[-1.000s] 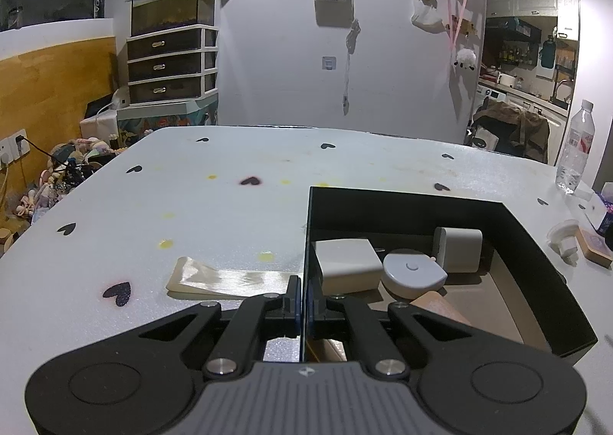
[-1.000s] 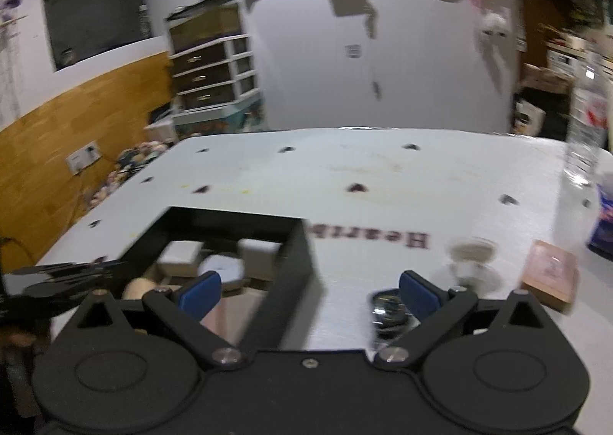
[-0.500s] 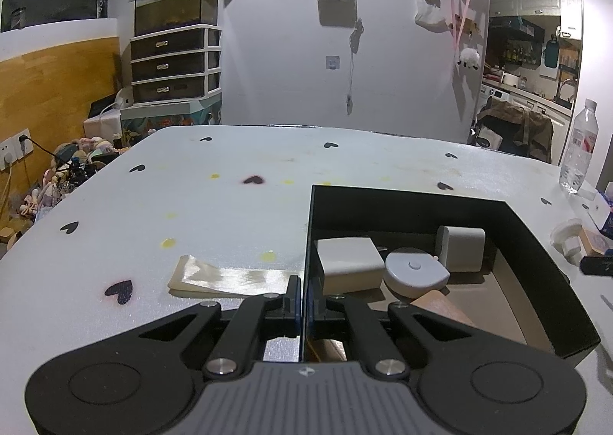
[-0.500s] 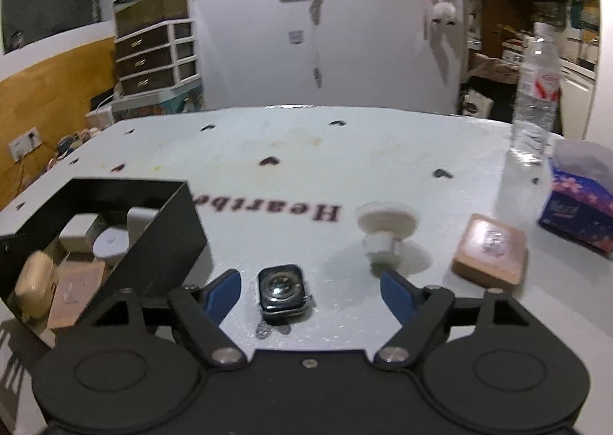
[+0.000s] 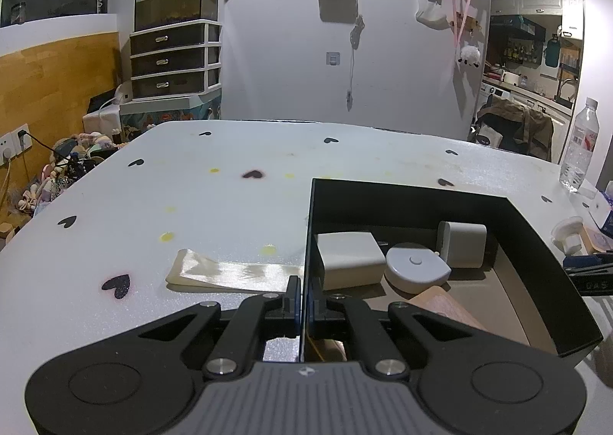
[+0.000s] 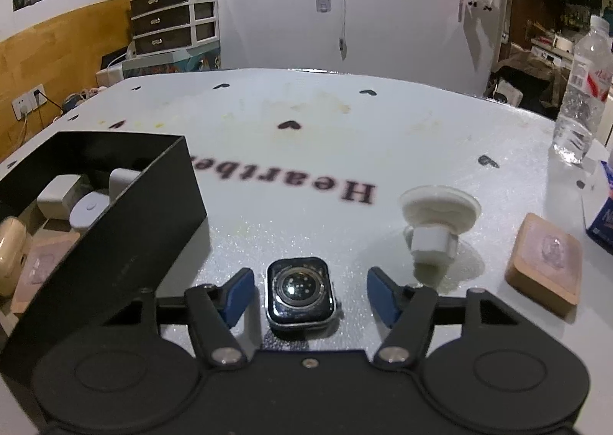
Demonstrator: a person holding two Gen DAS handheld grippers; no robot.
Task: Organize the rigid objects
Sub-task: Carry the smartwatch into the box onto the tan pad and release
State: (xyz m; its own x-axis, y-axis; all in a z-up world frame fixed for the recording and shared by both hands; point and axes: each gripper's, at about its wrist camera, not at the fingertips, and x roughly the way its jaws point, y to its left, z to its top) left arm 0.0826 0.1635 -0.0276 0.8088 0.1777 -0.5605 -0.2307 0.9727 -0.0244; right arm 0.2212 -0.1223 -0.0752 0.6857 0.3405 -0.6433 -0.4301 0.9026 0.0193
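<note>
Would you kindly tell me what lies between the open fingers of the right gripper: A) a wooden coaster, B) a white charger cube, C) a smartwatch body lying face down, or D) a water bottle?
C: the watch lies face down on the table between the open right gripper, untouched by either pad.

Black box [image 6: 126, 243] left of watch [image 6: 300, 291]; suction cup [image 6: 436, 220] right.
</note>
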